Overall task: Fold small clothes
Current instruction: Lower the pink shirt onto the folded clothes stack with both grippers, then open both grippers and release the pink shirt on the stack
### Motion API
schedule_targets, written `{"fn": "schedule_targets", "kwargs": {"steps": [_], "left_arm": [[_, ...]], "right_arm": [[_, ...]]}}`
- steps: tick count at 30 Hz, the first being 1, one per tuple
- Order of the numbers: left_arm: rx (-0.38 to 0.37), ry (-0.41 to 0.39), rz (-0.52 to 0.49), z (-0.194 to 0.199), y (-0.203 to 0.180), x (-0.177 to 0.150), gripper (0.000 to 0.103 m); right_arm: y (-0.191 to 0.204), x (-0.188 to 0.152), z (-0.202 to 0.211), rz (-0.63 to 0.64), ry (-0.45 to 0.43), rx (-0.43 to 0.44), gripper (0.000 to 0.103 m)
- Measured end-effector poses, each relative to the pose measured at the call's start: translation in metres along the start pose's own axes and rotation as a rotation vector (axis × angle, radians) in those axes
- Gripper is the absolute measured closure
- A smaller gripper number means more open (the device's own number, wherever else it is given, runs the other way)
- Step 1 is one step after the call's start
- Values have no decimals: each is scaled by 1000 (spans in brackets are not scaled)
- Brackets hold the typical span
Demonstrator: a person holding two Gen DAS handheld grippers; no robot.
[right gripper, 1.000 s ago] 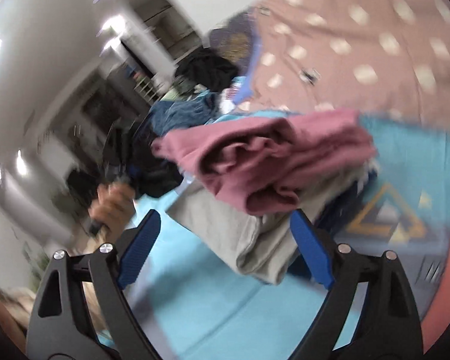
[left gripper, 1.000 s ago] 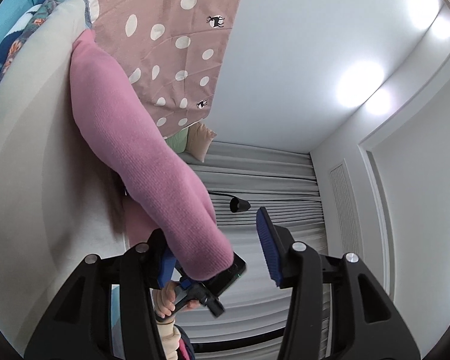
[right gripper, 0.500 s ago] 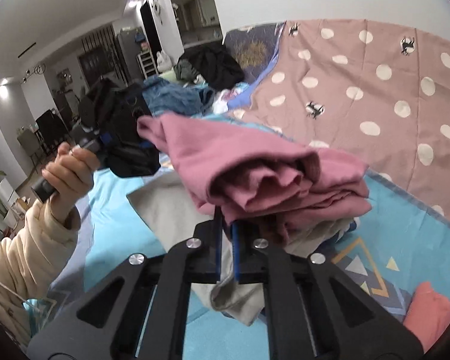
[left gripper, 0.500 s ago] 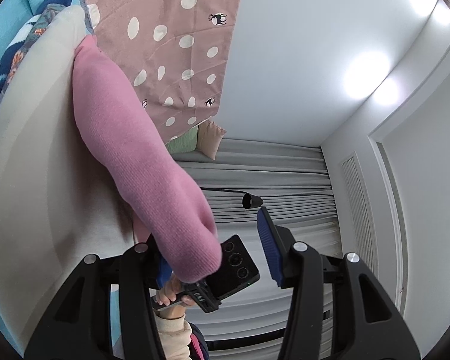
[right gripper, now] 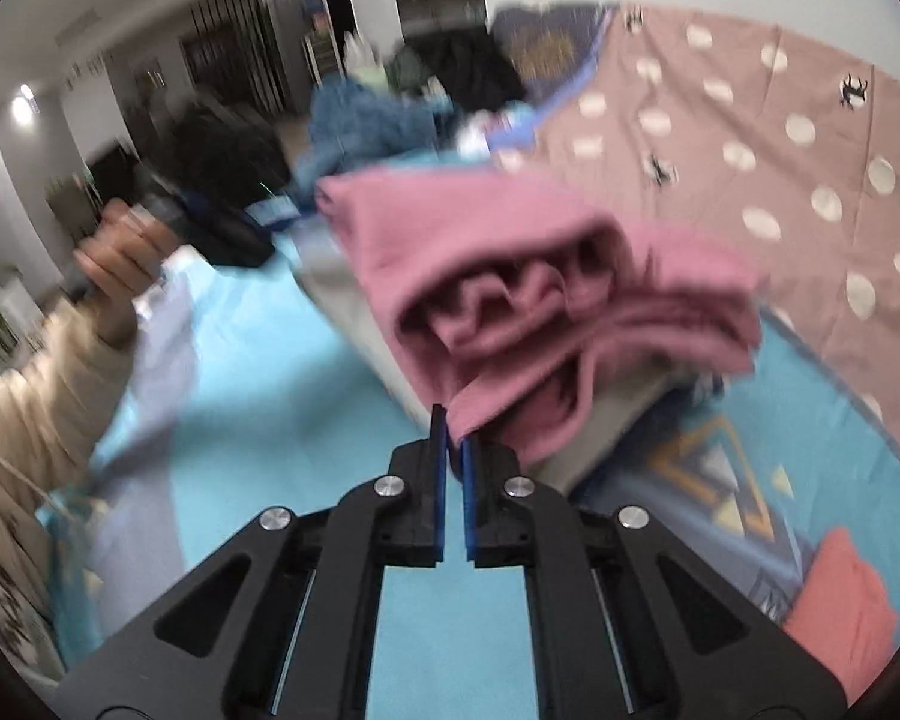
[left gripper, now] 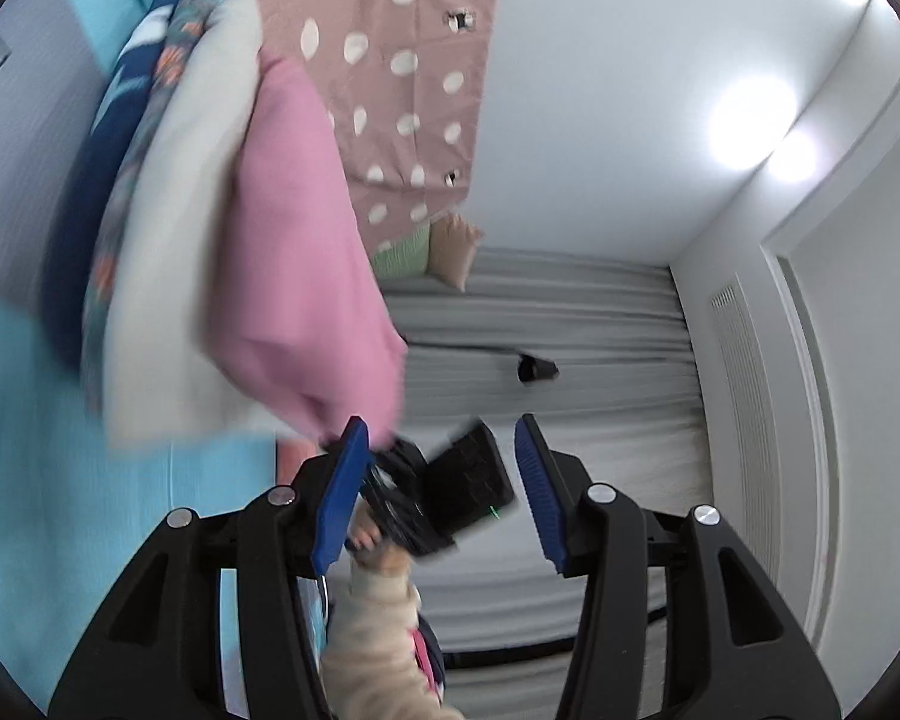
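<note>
A folded pink garment [right gripper: 546,276] lies on top of a beige one [right gripper: 618,420] in a stack on the blue bed cover [right gripper: 282,372]. My right gripper [right gripper: 453,438] is shut on the pink garment's near lower edge, with a corner of fabric pinched between the blue pads. In the left wrist view the pink garment [left gripper: 294,252] and the beige garment [left gripper: 174,276] fill the left. My left gripper [left gripper: 440,425] stands open just beside the pink corner, with nothing between its pads. A person's hand [left gripper: 384,546] holds the right tool beyond it.
A brown dotted sheet [right gripper: 780,168] covers the bed behind the stack. An orange-red cloth [right gripper: 840,600] lies at the near right on a patterned mat [right gripper: 720,480]. More clothes [right gripper: 360,114] are piled at the back. Grey curtains [left gripper: 570,324] hang beyond the bed.
My right gripper's jaws went from wide open to shut on the pink garment's edge and dipped lower. My left gripper slid away from the stack, off the pink fabric.
</note>
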State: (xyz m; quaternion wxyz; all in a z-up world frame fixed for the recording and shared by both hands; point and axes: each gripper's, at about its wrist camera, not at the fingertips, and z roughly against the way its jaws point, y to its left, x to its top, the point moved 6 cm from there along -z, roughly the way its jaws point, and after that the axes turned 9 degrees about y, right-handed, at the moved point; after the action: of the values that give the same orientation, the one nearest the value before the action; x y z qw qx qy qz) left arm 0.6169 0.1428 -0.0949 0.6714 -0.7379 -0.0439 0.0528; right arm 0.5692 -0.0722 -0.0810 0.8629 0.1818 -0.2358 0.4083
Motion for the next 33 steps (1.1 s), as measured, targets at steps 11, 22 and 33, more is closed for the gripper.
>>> {"fn": "schedule_targets", "kwargs": {"steps": [11, 22, 33], "left_arm": [[284, -68, -419, -38, -77, 25, 21], [665, -41, -358, -71, -11, 25, 18], [1268, -391, -698, -23, -102, -85, 1]], "right_arm": [[-14, 65, 42, -216, -302, 24, 68], [-13, 25, 8, -371, -175, -235, 51], [111, -7, 113, -423, -324, -635, 16]]}}
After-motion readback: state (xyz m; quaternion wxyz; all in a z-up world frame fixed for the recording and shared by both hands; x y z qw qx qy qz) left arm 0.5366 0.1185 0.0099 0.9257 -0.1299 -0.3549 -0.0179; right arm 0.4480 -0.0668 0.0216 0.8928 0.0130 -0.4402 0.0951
